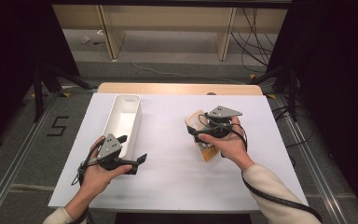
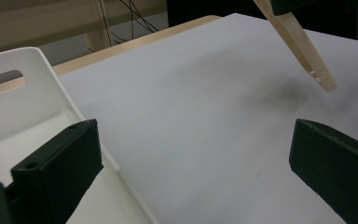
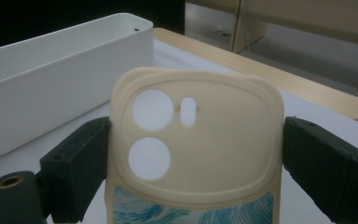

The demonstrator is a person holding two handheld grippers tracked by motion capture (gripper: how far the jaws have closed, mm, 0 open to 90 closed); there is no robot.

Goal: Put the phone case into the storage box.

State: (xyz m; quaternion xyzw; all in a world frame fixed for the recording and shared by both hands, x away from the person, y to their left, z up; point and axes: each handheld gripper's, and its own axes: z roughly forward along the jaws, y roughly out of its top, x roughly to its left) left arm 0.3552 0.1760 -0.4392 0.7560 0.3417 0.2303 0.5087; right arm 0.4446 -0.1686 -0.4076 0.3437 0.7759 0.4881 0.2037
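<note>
A cream phone case (image 3: 200, 154) with camera cut-outs and a blue-green wave print at its lower end stands upright between my right gripper's jaws. The right gripper (image 3: 196, 161) is shut on it, one jaw pressing each long edge. From above, the phone case (image 1: 199, 122) and right gripper (image 1: 200, 133) sit right of the table's centre, lifted a little off the surface. My left gripper (image 1: 131, 149) is open and holds nothing, beside the near end of a white bin (image 1: 123, 119). Its own view shows the left gripper (image 2: 191, 158) above bare table, with the phone case (image 2: 303, 46) edge-on at top right.
The white bin (image 2: 23, 107) is long and narrow with a handle slot, and looks hollow inside. It also stands to the left in the right gripper view as the white bin (image 3: 51, 88). A white sheet (image 1: 177, 177) covers the table; a wooden strip (image 1: 177, 88) runs along its far edge.
</note>
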